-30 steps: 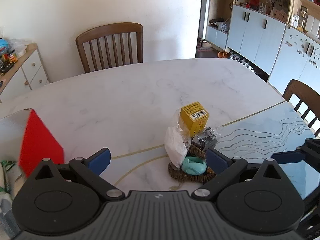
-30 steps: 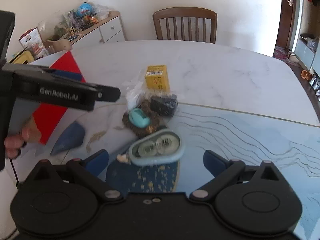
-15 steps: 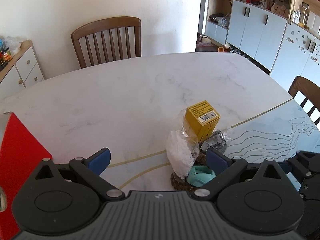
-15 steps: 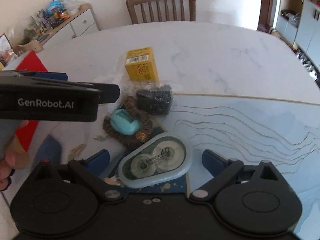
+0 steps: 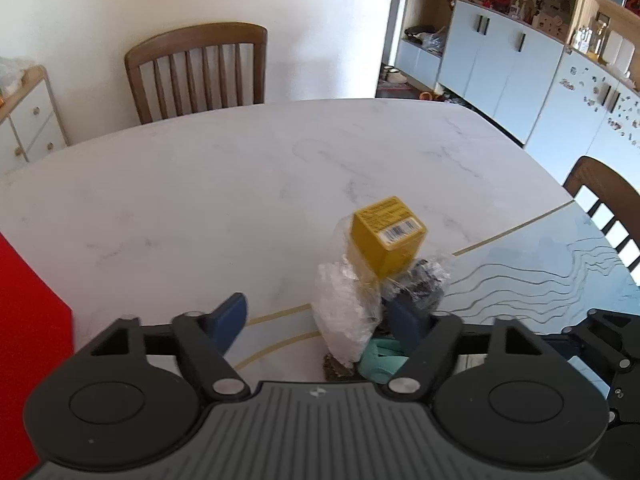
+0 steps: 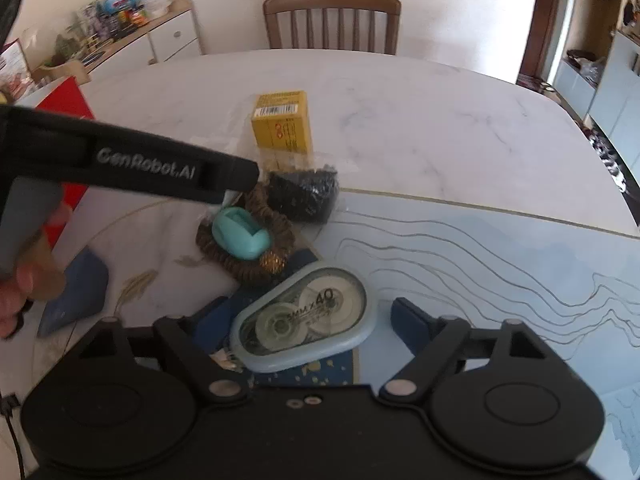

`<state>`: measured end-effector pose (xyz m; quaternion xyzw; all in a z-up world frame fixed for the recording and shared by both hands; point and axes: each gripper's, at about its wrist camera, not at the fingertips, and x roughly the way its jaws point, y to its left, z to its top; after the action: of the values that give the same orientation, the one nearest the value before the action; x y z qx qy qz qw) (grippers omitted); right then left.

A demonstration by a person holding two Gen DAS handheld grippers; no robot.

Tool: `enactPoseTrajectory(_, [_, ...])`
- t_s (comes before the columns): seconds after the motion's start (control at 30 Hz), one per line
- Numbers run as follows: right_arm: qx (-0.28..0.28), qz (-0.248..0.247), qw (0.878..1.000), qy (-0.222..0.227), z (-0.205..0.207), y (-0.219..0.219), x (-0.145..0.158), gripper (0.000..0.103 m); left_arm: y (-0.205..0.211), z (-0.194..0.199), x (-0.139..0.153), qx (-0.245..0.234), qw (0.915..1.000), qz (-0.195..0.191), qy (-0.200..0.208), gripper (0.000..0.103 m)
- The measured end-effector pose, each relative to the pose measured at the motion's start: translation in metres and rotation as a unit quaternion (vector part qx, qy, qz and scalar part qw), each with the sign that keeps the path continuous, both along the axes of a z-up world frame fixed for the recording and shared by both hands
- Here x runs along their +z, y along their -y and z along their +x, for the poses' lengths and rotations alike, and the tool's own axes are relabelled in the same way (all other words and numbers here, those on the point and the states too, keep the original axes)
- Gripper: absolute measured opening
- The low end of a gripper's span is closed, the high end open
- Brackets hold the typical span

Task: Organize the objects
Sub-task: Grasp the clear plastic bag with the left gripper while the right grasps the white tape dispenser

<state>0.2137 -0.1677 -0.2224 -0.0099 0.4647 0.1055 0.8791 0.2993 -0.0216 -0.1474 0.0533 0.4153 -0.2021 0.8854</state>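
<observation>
Nearest in the right wrist view, the right gripper (image 6: 308, 320) has its jaws spread, and they have just been closing. A pale blue tape dispenser (image 6: 306, 326) lies flat on the table (image 6: 440, 128) between them; the left pad looks close against its edge, the right pad stands clear, so nothing is gripped. Only this view shows the dispenser.

Just beyond it a teal holder (image 6: 239, 233) sits on a brown woven ring (image 6: 248, 248). Behind those lie a bag of dark beads (image 6: 303, 196) and then a yellow box (image 6: 282, 120), standing upright. The body of the other tool crosses the left side, held by a hand (image 6: 20, 280), its tip over the ring.

In the left wrist view the left gripper (image 5: 320, 320) is partly open, its jaws also just having been closing. A crinkled clear plastic bag (image 5: 347, 312) stands between the fingers, nearer the right one, which partly hides the teal holder (image 5: 380, 356) and the bag of dark beads (image 5: 428, 284); whether a pad touches the plastic I cannot tell. This view alone shows that white bag plainly. The yellow box (image 5: 387, 236) rises beyond it. A red box (image 5: 28, 320) fills the left edge, and a wooden chair (image 5: 200, 68) stands at the table's far side.
</observation>
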Motion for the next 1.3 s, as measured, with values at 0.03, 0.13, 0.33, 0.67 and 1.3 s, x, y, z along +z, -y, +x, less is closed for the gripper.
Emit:
enactPoseTrajectory(0.03, [0.005,0.0,1.0,0.0,-0.001,0.002,0.0,0.081,0.001,0.0,-0.001,-0.006,1.0,-0.001,-0.001,0.068])
enactPoseTrajectory(0.13, [0.019,-0.006,1.0,0.001,-0.005,0.007,0.001,0.076,0.002,-0.001,-0.003,-0.013,0.9999,0.003,-0.003,0.053])
enactPoseTrajectory(0.33, [0.024,0.002,1.0,0.003,-0.012,0.023,0.002,0.059,-0.001,-0.002,-0.002,-0.014,0.9999,-0.006,-0.007,0.037])
enactPoseTrajectory(0.67, [0.007,0.021,1.0,0.003,-0.02,0.043,0.008,0.04,-0.008,-0.009,0.006,0.002,0.9999,-0.012,-0.012,0.021])
enactPoseTrajectory(1.3, [-0.036,-0.003,0.999,0.011,-0.002,0.033,0.005,0.054,-0.024,-0.026,0.026,0.025,0.9994,-0.019,-0.014,0.018])
